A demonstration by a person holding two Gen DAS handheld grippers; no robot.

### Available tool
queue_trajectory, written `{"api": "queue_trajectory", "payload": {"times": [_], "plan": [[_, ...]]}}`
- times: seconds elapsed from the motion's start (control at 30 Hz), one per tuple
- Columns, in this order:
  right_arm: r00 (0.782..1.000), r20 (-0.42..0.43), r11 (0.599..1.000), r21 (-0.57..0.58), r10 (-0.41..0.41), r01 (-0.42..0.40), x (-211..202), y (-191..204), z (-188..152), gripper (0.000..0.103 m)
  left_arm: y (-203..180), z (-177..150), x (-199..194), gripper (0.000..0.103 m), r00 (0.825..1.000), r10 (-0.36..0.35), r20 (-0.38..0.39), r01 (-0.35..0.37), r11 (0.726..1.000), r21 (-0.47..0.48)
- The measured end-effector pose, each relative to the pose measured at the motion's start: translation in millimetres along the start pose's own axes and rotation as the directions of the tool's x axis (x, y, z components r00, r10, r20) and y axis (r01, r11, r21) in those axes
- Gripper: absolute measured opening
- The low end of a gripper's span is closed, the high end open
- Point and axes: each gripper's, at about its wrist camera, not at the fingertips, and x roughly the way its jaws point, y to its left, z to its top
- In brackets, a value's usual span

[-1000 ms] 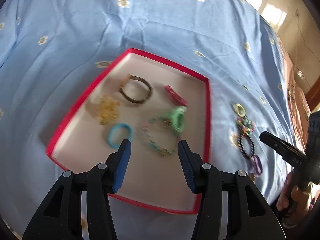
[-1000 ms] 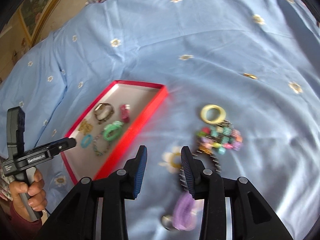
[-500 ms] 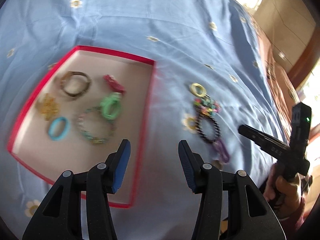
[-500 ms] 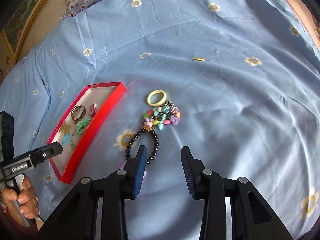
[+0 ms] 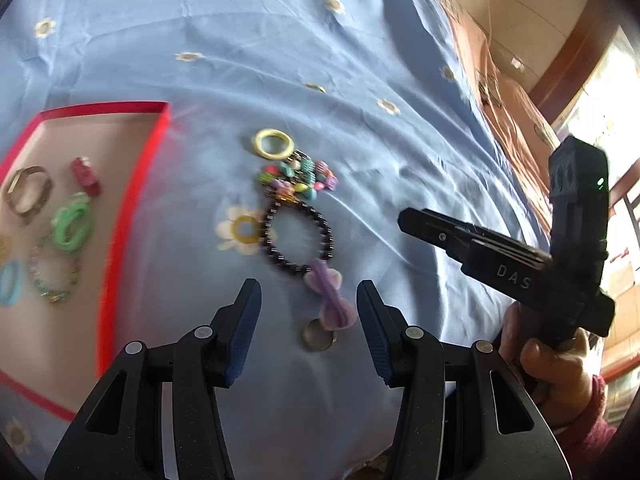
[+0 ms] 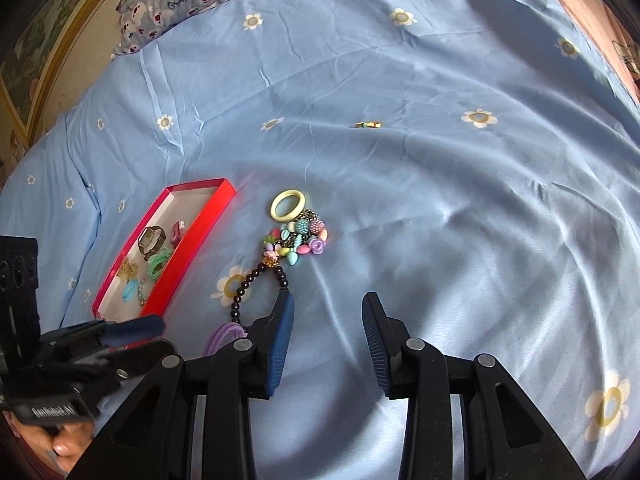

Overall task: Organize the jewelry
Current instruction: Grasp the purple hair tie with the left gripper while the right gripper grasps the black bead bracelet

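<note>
Tools stood apart, empty; you needed the left tool (image 5: 309, 308) centred on the purple hair tie (image 5: 330, 300), low.

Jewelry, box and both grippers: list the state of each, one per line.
Red box: open, holding several pieces.
Yellow ring: loose on the sheet, outside the box.
Colorful bead cluster: on the sheet, outside the box.
Black bead bracelet: flat on the sheet.
Purple bow: on the sheet, ahead of the left gripper's fingers.
Left gripper: open, empty.
Right gripper: open, empty.
</note>
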Motion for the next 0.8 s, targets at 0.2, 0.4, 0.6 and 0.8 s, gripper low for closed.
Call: {"api": "queue_trajectory", "payload": {"times": [0.2, 0.4, 0.6, 0.8], "plan": [[1.000, -0.011, 1.000, 0.002, 0.016, -0.016, 5.5, 1.9, 0.7, 0.038, 1.4, -5.6, 26.0, 0.006, 0.998, -0.003, -0.063, 0.004, 1.000, 0.014], [0.998, -0.044, 0.998, -0.046, 0.042, -0.044, 25.4, 20.5, 2.5, 0.037, 21.8, -8.3, 14.1, 0.004, 0.999, 0.013, -0.032, -0.014, 1.000, -0.017], [0.995, -0.102, 0.994, -0.108, 0.005, -0.016, 63.8, 38.9, 3.5, 0.033, 42.2, -3.3, -0.2, 0.004, 0.999, 0.041, 0.010, -0.040, 0.998, -0.057], [0.995, -0.086, 0.985, -0.169, -0.041, 0.026, 71.4, 48.7, 2.9, 0.007, 57.9, -1.5, -11.4, 0.004, 0.998, 0.045, 0.035, -0.042, 0.995, -0.091]]}}
